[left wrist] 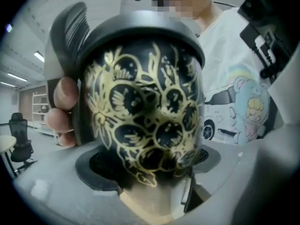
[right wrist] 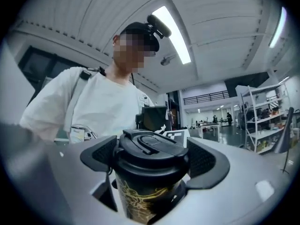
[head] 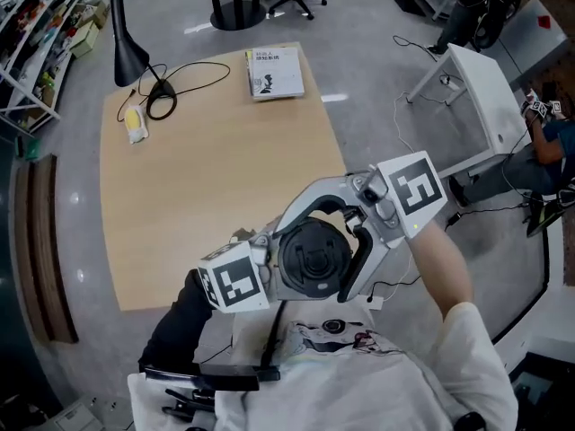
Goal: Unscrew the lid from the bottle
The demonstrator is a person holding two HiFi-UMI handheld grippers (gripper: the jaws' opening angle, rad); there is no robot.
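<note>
The bottle (left wrist: pixel 145 111) is black with a gold flower pattern and is held up in the air close to the person's chest. My left gripper (left wrist: pixel 152 165) is shut on its body, with the pads (left wrist: pixel 101 165) against its sides. In the right gripper view the black lid (right wrist: pixel 150 149) sits between the pads (right wrist: pixel 206 161) of my right gripper (right wrist: pixel 152 161), which is shut on it. From the head view I look down on the lid (head: pixel 314 259), ringed by the right gripper's jaws, with both marker cubes beside it.
A light wooden table (head: pixel 207 196) lies ahead, bearing a book (head: pixel 275 72), a black desk lamp (head: pixel 130 48) with its cable and a small yellow item (head: pixel 135 124). A white table (head: pixel 485 97) and a seated person (head: pixel 548 142) are to the right.
</note>
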